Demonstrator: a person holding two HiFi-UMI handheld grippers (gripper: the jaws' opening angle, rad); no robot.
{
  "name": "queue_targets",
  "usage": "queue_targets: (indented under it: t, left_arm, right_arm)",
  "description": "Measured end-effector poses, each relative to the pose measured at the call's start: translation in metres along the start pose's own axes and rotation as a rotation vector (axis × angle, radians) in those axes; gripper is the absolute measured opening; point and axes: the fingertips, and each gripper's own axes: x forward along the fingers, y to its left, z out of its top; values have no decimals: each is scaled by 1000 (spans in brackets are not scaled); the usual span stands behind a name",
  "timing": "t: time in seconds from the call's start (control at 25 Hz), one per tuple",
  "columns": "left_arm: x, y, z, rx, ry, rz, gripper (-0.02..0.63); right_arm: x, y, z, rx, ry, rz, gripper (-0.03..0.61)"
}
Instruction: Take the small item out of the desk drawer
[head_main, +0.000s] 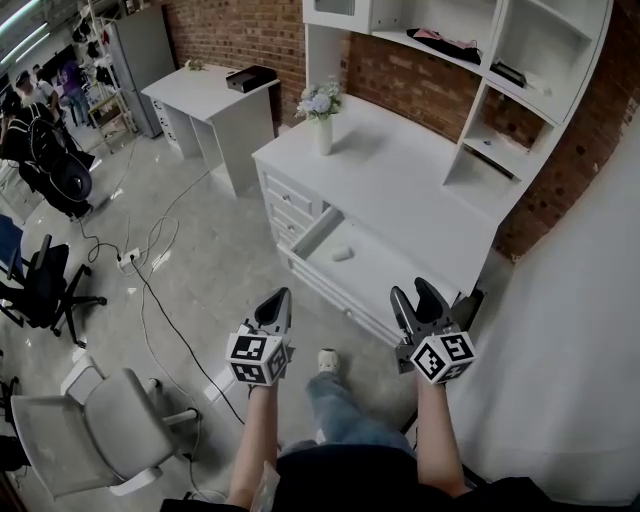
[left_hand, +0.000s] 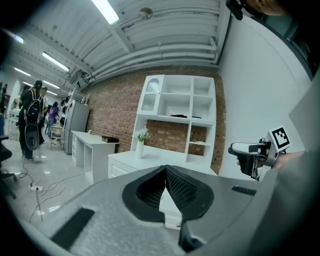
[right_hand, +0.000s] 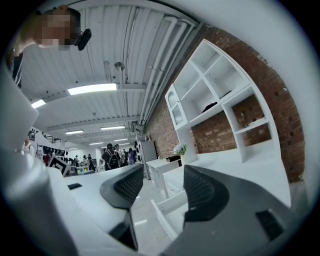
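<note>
2 grippers hang in front of the desk (head_main: 400, 170), just short of its open drawer (head_main: 385, 275) and above the floor. The left gripper (head_main: 281, 297) has its fingers (left_hand: 182, 187) pressed together at the tips, with nothing caught between them. The right gripper (head_main: 411, 289) has its fingers (right_hand: 202, 192) spread wide and holds nothing; in the right gripper view the gap frames a corner of the drawer, well apart from the pads.

The drawer stands pulled out from the desk's front. 1 small white item (head_main: 343, 254) lies alone on the drawer's floor, toward the desk's left end as the person faces it and near the drawer's side wall. Neither gripper touches it; both are near the drawer's front edge but apart from it.

On the desk's top, at its left end, stands a white vase (head_main: 321, 130) of pale flowers. Shelves (head_main: 480, 120) rise from the desk's back against a brick wall. A 2nd desk (head_main: 205, 100) stands beyond the desk's left end, and a grey chair (head_main: 100, 430) sits well apart from the desk, on the floor at the person's left.
</note>
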Motion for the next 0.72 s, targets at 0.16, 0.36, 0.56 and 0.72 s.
queue_targets:
  t: [0.16, 0.36, 0.56, 0.72]
  left_arm:
    - [37, 26, 6, -7, 4, 16, 9]
    - [87, 54, 19, 3, 7, 23, 9]
    - [147, 85, 37, 15, 7, 31, 9]
    - [198, 101, 56, 31, 11, 15, 9]
  right_arm:
    - [45, -17, 0, -3, 11, 6, 231]
    - [96, -40, 4, -19, 18, 10, 231]
    - [150, -67, 5, -39, 33, 6, 230]
    - [195, -92, 8, -44, 59, 1, 231]
